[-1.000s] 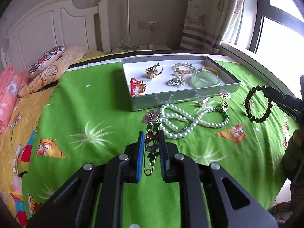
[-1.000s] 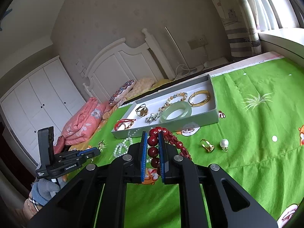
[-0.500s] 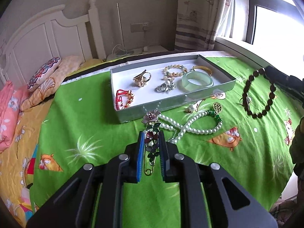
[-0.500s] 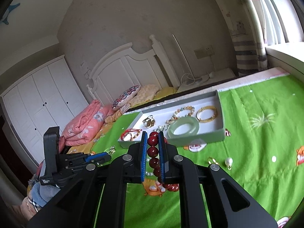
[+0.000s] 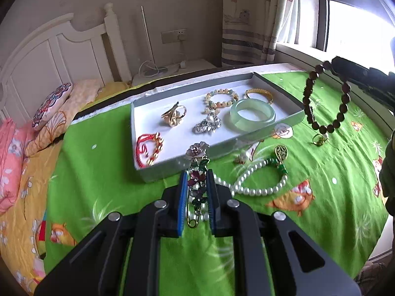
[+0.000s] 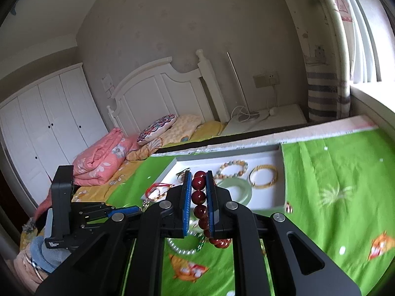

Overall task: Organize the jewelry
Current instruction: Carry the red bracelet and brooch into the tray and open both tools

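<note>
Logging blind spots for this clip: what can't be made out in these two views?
- Right wrist view: the right gripper hides part of the tray, and the pearl necklace is mostly covered.
- Left wrist view: the small ring is too small to detail.
- Left wrist view: the flower brooch pin end sits between the left gripper fingers.

Far ahead of the gripper stands a white headboard [image 6: 158, 91]. To its left are tall white closet doors [image 6: 49, 123]. A pink folded blanket [image 6: 101, 157] lies ahead and to the left, with a round flowery pillow [image 6: 156, 129] just beside it. A striped curtain [image 6: 323, 96] hangs ahead on the right, near a wall socket [image 6: 266, 80]. A green bedspread [image 6: 340, 197] with orange cartoon animals lies below.
</note>
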`<act>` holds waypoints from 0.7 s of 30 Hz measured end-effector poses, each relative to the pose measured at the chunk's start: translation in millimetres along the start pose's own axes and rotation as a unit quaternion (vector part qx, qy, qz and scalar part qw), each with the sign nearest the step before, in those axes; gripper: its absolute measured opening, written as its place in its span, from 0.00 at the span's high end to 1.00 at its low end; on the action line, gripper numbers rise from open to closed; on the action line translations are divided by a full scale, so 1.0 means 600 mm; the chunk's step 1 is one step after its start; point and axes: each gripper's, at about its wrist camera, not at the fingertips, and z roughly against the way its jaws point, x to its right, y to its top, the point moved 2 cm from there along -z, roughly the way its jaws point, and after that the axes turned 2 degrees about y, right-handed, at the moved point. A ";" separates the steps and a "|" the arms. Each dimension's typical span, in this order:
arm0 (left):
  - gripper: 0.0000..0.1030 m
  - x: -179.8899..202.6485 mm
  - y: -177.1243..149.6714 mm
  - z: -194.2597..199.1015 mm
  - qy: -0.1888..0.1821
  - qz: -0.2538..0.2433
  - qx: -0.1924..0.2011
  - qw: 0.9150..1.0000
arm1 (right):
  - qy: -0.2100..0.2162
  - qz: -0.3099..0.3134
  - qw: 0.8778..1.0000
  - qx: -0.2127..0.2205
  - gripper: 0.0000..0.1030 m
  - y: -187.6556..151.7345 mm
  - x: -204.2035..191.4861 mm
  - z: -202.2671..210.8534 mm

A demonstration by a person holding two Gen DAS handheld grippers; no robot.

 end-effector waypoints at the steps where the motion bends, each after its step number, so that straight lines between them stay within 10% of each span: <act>1: 0.86 0.000 0.006 -0.004 -0.001 0.000 0.000 1.000 | -0.005 0.004 1.000 -0.003 0.89 0.006 0.001 -0.010; 21: 0.86 -0.019 0.170 -0.167 0.010 0.027 -0.040 0.999 | -0.053 -0.045 0.997 -0.041 0.89 0.087 0.081 -0.194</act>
